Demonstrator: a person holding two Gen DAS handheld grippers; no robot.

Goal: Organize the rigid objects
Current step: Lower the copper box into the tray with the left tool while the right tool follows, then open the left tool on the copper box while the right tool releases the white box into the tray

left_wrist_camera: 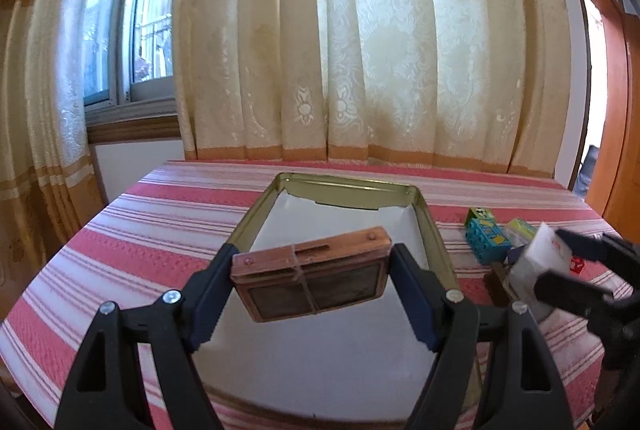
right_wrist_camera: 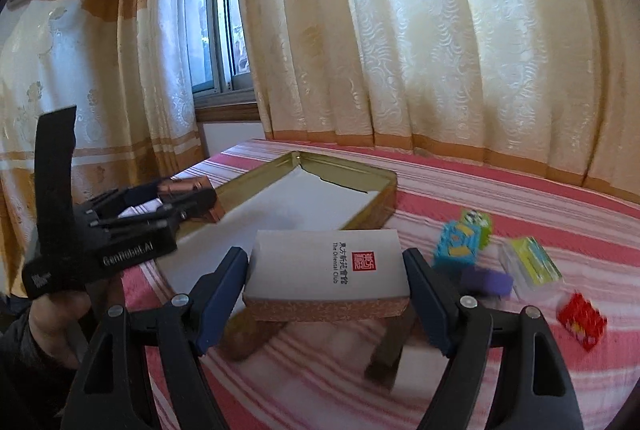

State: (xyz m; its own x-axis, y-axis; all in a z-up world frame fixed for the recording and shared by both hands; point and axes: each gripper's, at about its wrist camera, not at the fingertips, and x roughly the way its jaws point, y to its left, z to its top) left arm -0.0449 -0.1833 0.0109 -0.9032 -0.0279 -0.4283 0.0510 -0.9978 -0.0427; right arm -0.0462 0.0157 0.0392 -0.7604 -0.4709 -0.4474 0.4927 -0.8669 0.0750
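Note:
My left gripper is shut on a copper-coloured flat case tied with string, held above the open gold tin tray lined with white paper. My right gripper is shut on a white box printed "The Oriental Club", held above the striped cloth just in front of the tray. The right gripper with its box shows at the right of the left wrist view. The left gripper shows at the left of the right wrist view, over the tray's near left side.
On the red striped tablecloth right of the tray lie a blue-green toy block, a clear case with green contents, a purple piece and a red packet. Brown wooden pieces lie under the white box. Curtains hang behind.

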